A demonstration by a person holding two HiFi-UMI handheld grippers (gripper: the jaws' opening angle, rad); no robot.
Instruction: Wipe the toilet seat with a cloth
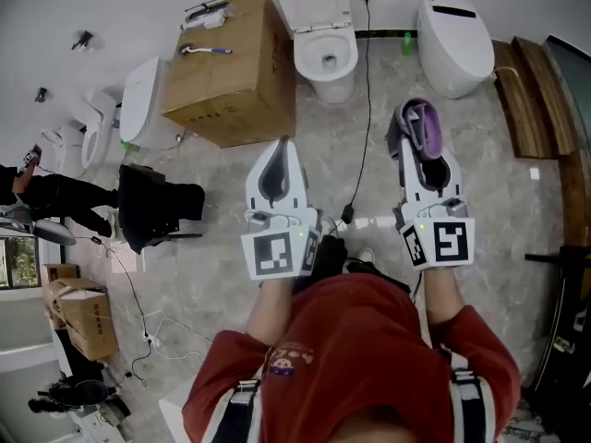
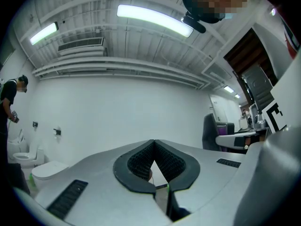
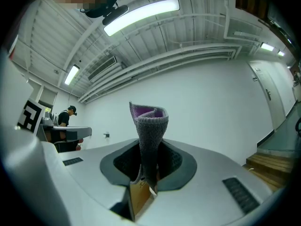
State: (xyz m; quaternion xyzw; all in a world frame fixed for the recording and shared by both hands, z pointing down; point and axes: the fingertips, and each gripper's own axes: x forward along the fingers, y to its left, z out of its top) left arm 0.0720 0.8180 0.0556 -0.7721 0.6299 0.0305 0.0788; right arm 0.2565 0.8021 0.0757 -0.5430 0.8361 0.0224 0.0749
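grey-purple knitted cloth (image 3: 149,126) stands pinched in the right tool (image 3: 148,166); left tool (image 2: 154,147) closed, empty.

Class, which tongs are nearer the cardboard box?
Left. The left tongs point at the cardboard box, by its near corner; the right tongs, holding the cloth, sit farther right.

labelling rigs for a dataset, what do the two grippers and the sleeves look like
Both the left gripper and right gripper are light grey shells tapering to black ribbed fingers, each with a black-and-white marker cube. Red short sleeves.
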